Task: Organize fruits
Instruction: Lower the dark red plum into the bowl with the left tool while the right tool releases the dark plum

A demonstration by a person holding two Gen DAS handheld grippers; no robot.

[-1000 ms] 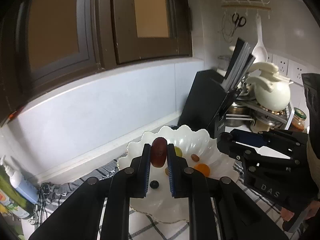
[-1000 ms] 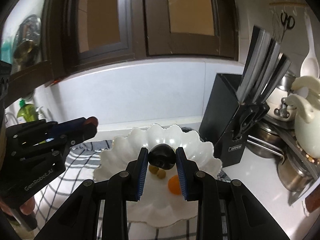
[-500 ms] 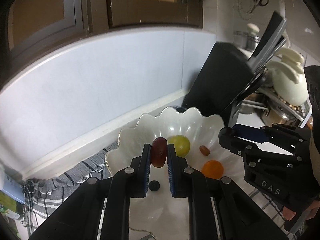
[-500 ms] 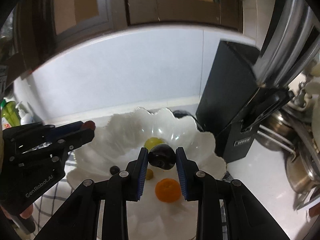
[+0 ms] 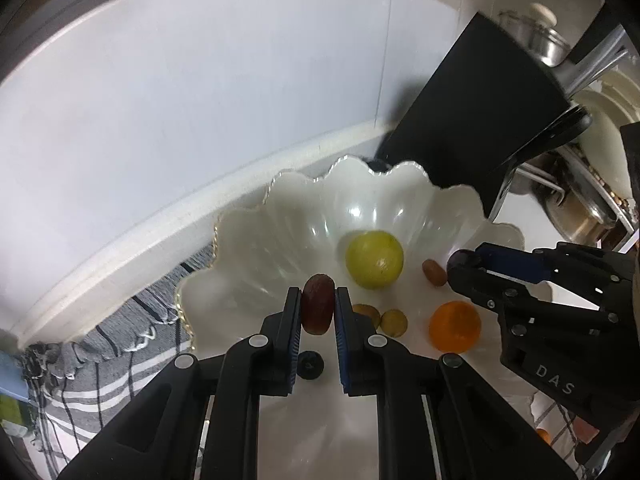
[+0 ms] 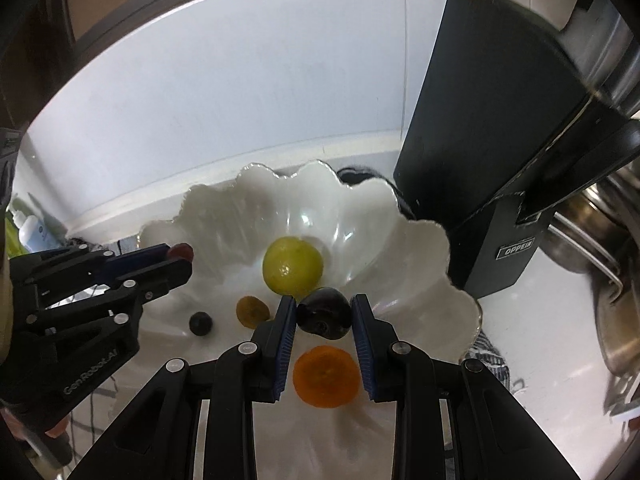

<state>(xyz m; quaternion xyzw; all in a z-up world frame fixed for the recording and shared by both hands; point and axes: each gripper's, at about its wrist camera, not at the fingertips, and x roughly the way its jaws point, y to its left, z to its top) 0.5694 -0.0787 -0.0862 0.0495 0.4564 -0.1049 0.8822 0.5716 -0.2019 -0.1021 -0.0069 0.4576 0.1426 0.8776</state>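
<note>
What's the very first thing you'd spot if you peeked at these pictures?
Probably the big white wavy-edged bowl in the middle, with a yellow-green fruit sitting deep inside and an orange fruit nearer the front. Next, the two black claws over it: the left claw pinches a reddish-brown fruit, the right claw a dark purple one.

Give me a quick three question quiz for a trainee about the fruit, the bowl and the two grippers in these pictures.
1. True or false: the left gripper is shut on a red date.
2. What does the right gripper hold? A: orange; B: dark plum; C: nothing.
3. Which is the largest fruit lying in the white bowl?

Key: 1 true. 2 B. 3 the yellow-green fruit.
</note>
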